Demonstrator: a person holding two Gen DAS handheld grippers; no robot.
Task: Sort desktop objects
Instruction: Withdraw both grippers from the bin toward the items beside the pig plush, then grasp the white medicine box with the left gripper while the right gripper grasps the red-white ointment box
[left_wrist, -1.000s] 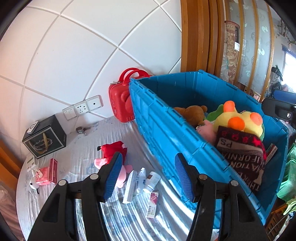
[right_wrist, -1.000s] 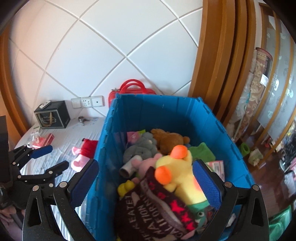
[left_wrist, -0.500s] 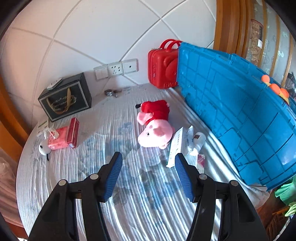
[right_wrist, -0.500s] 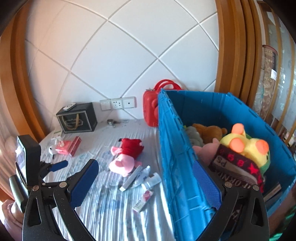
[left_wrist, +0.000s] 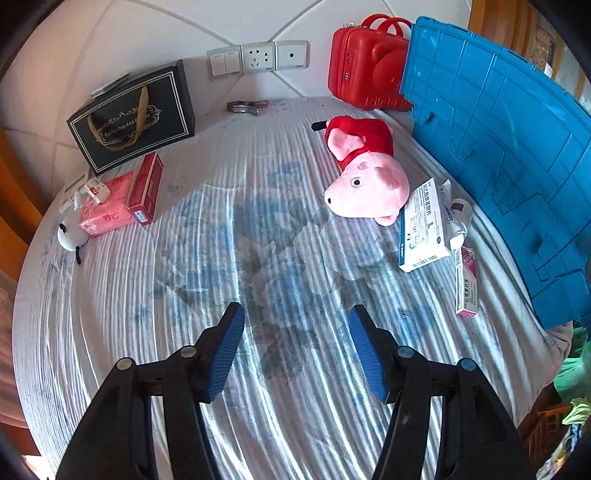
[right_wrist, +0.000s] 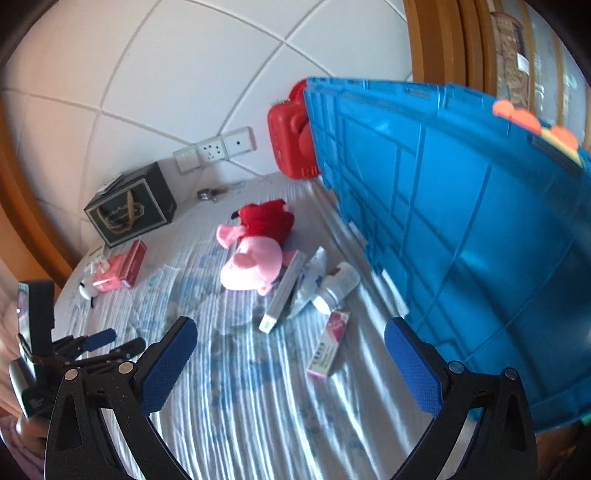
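Both tongs stand spread and hold nothing: my left gripper (left_wrist: 295, 345) at the bottom centre of its view, my right gripper (right_wrist: 290, 363) at the bottom of its own. I judge the step in hand to be an approach for the next pick. The pink pig plush (left_wrist: 364, 175) lies right of centre in the left view, its head touching the white medicine box (left_wrist: 423, 225); a tube (left_wrist: 458, 219) and a small pink carton (left_wrist: 466, 284) lie beside the wall of the blue bin (left_wrist: 517, 140) at the right edge. Next, I would advance one gripper over the plush and close on its body. Compared with a second ago, both views have swung from the bin's interior down onto the tabletop.
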